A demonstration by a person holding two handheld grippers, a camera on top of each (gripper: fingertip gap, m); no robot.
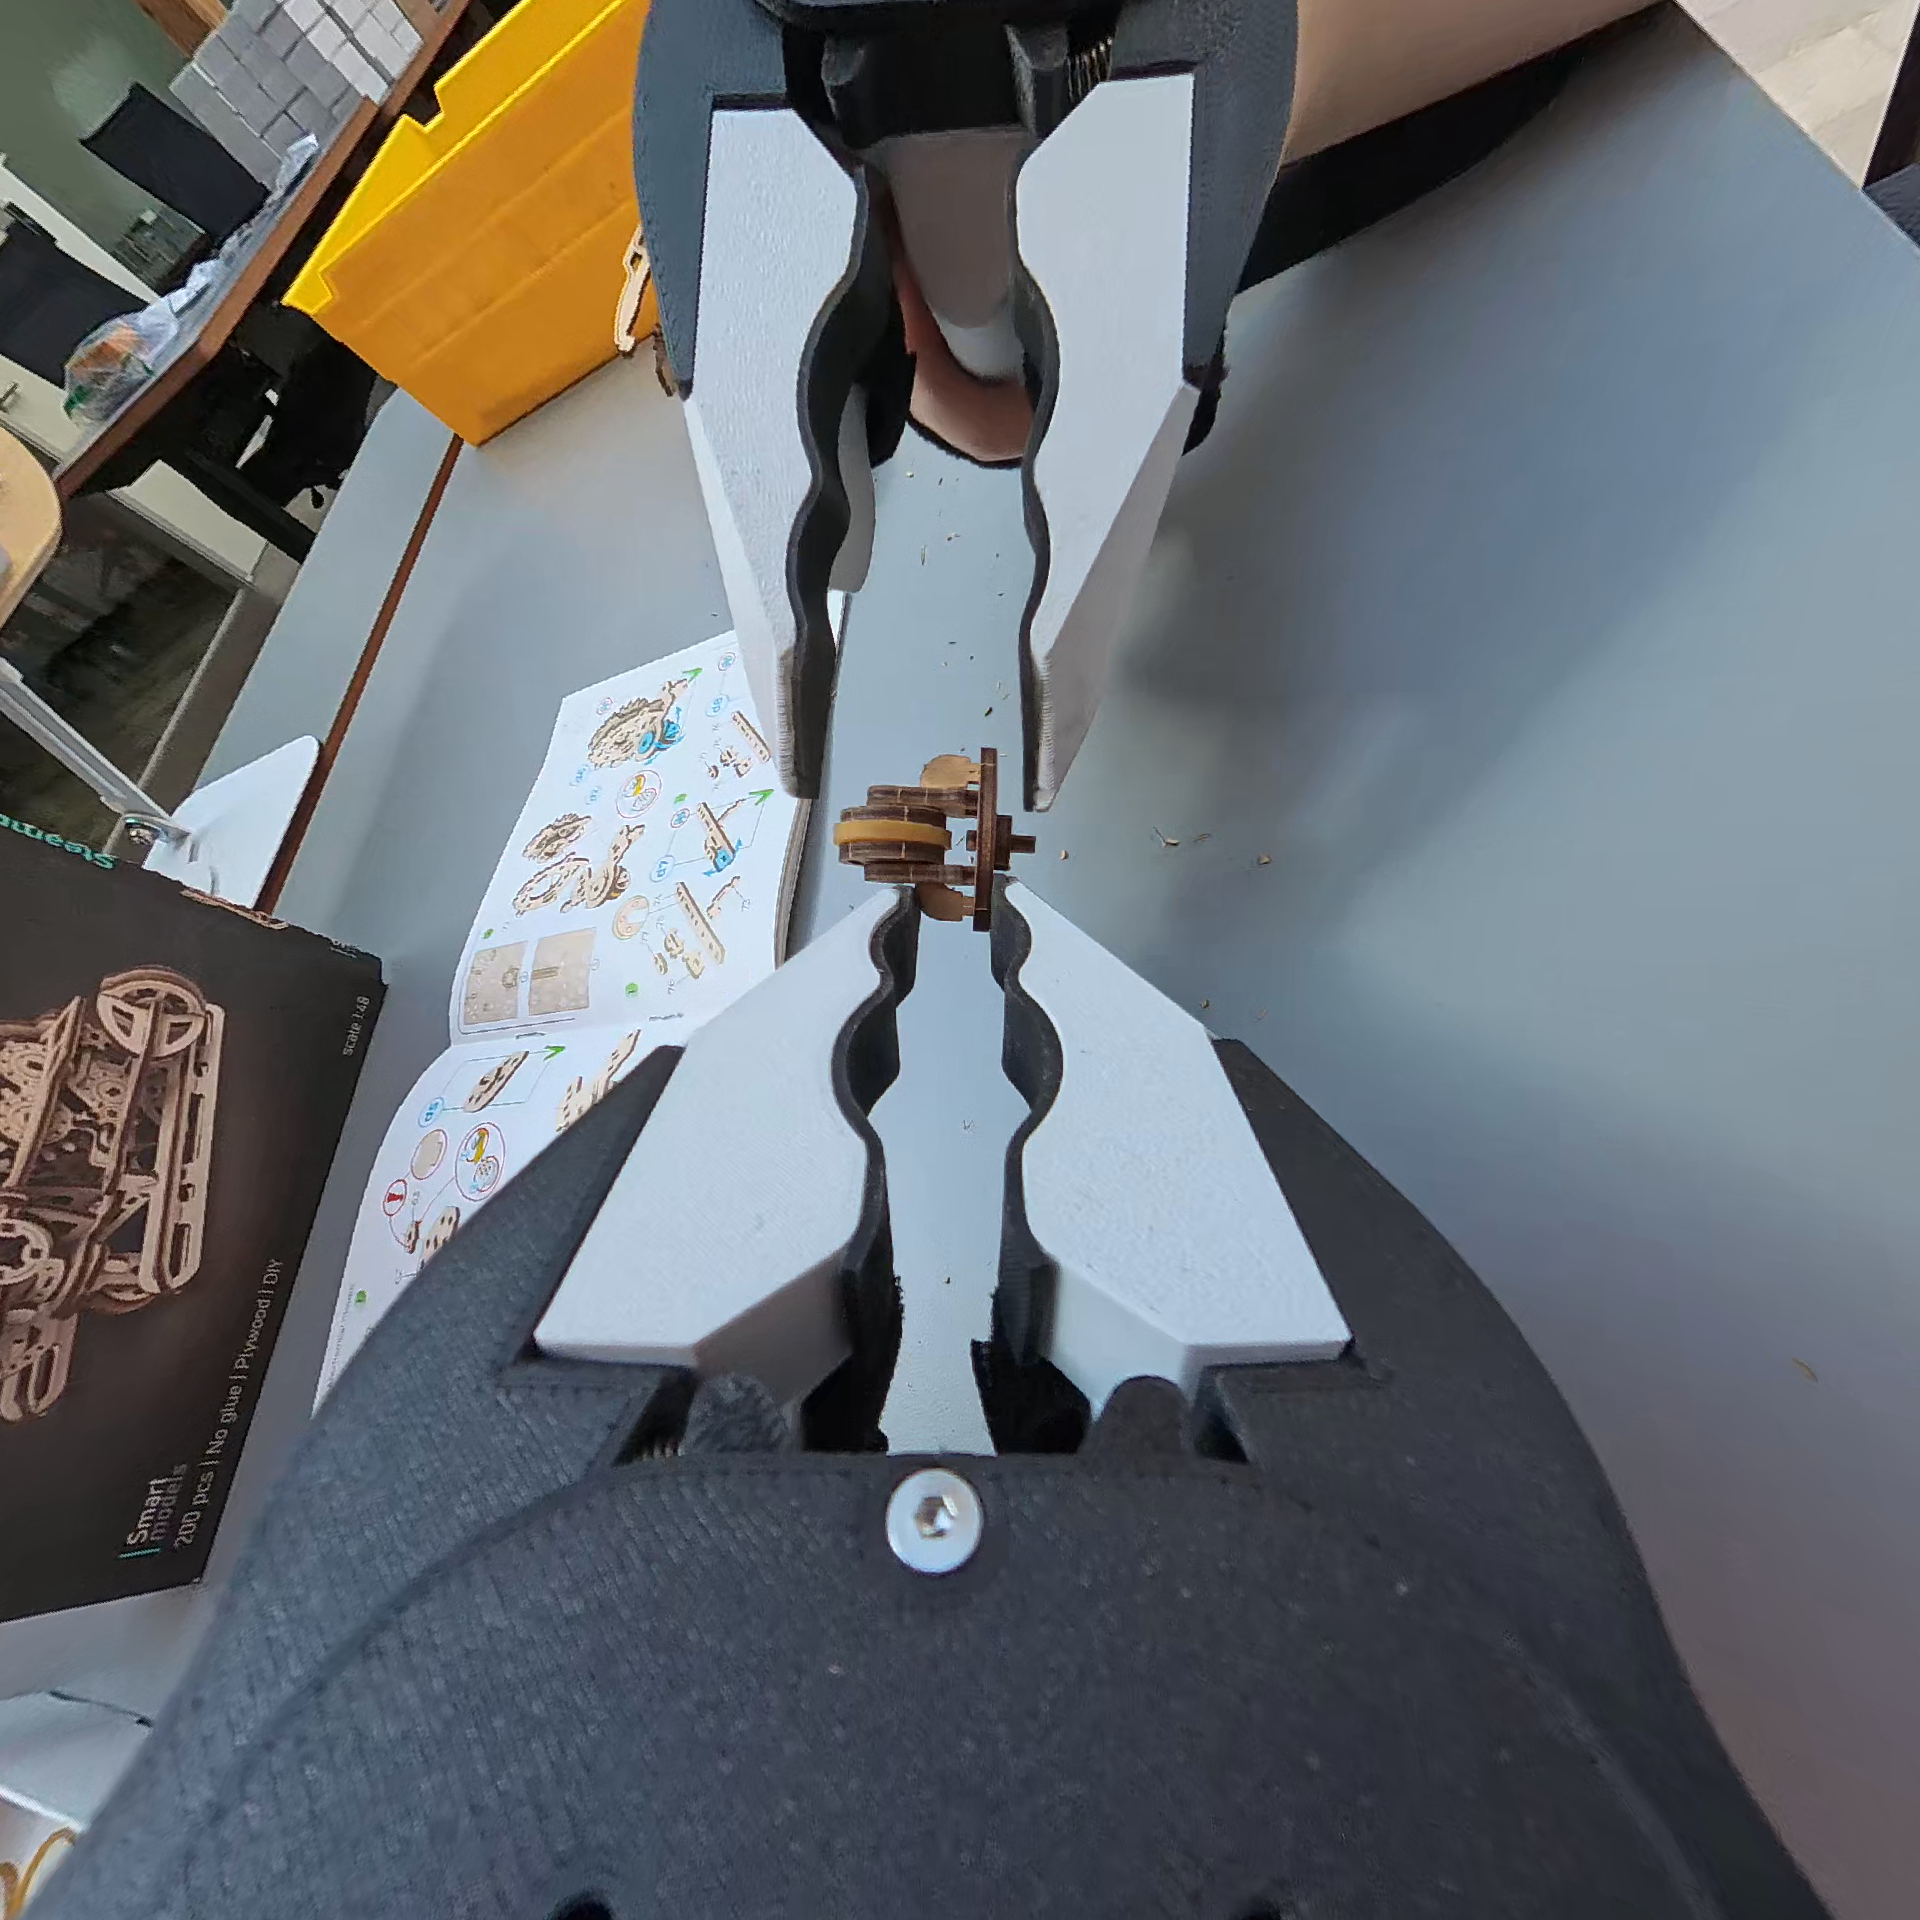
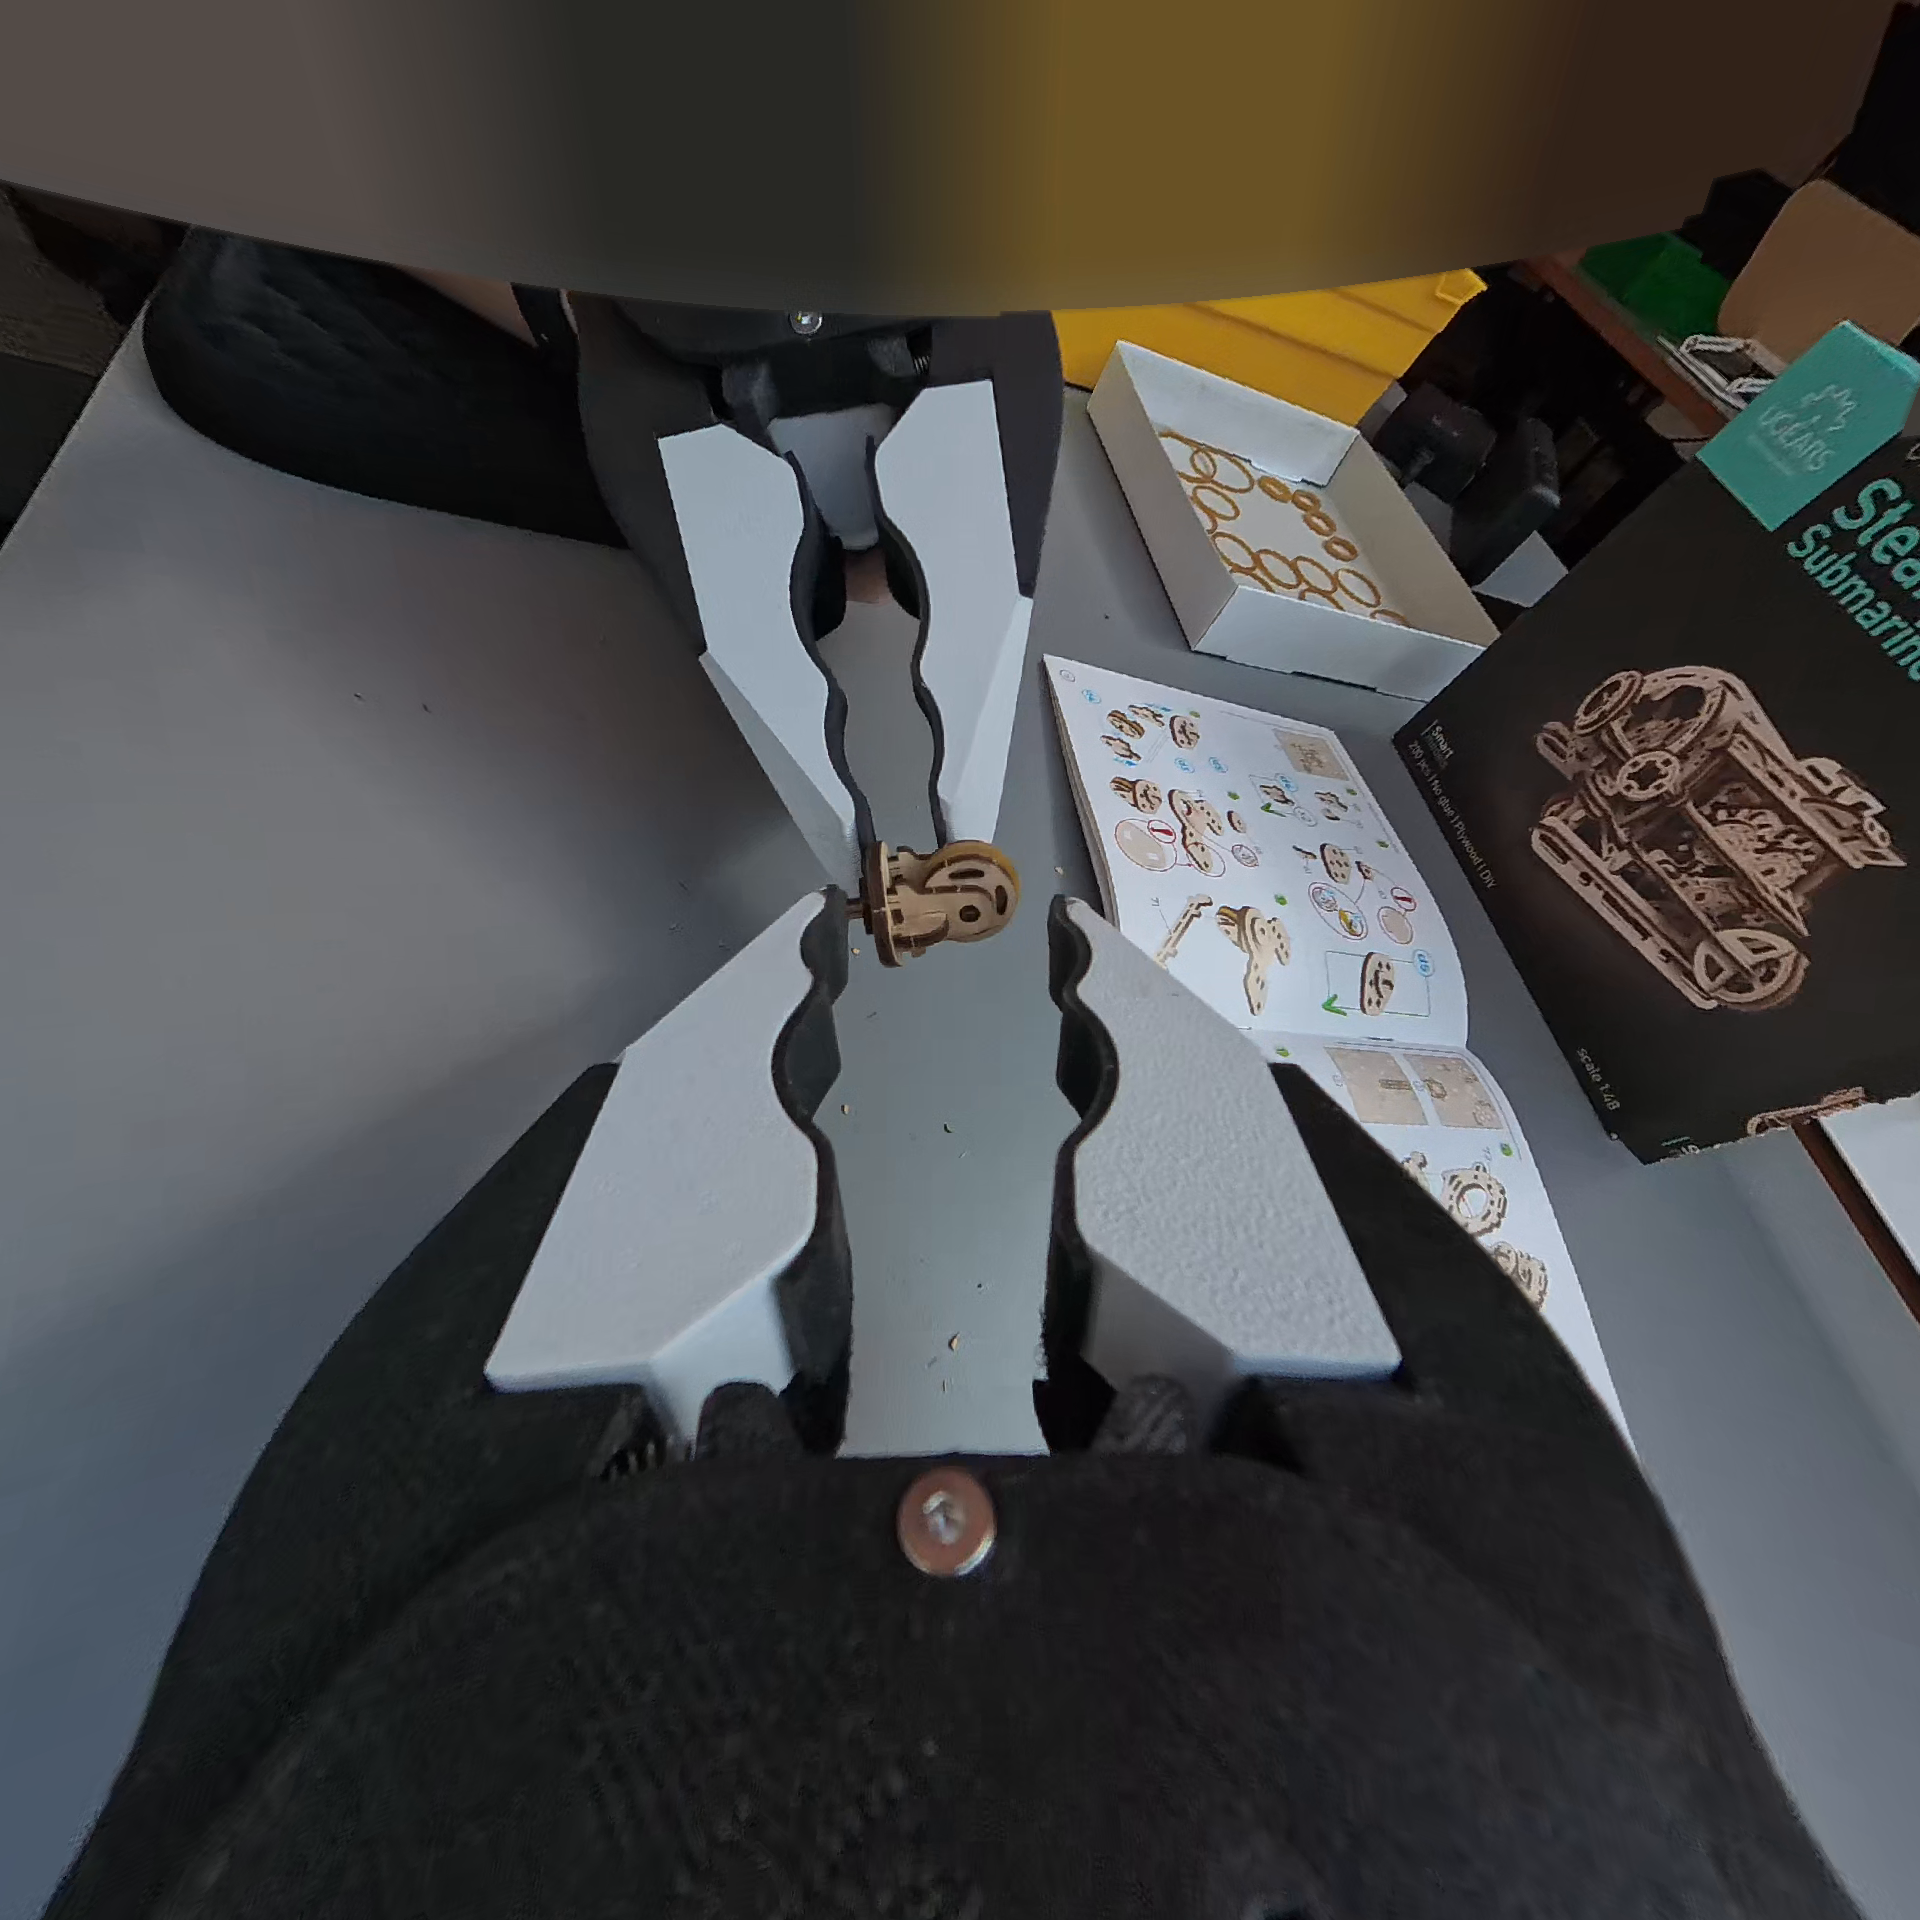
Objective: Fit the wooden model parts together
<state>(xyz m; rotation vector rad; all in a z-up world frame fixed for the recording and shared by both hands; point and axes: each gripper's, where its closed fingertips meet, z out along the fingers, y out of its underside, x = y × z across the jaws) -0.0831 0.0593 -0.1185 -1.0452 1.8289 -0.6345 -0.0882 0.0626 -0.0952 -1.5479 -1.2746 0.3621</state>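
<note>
Plywood, pale with dark laser-cut edges, makes up the little wooden assembly (image 1: 928, 840) that hangs in the air above the grey counter (image 1: 1507, 727), caught between two claws that face each other tip to tip. It is a stack of small discs with a tan band round the middle, joined to a flat round plate with a short peg sticking out.

The left claw (image 1: 954, 896) has its white fingers drawn narrow and grips the lower edge of that assembly, right at its tips. In the right wrist view the same claw (image 2: 900, 844) comes in from the far side and pinches the piece by its top.

The right claw (image 2: 940, 909) stands wide. Its left fingertip is at the peg of the assembly, seemingly touching it, while its other finger is clear of the discs. From the left wrist view this claw (image 1: 914, 800) straddles the upper part of the assembly with space on both sides.

Beside the assembly, an open instruction booklet (image 2: 1278, 862) lies flat on the counter. Beyond the booklet, farther from the assembly, a dark kit box (image 2: 1714, 831) with a picture of the finished model sits tilted. Behind the booklet is a shallow white tray (image 2: 1340, 644) holding tan rings, and farther back a yellow bin (image 1: 499, 239). Fine wood crumbs (image 1: 1174, 836) speckle the counter under the assembly.
</note>
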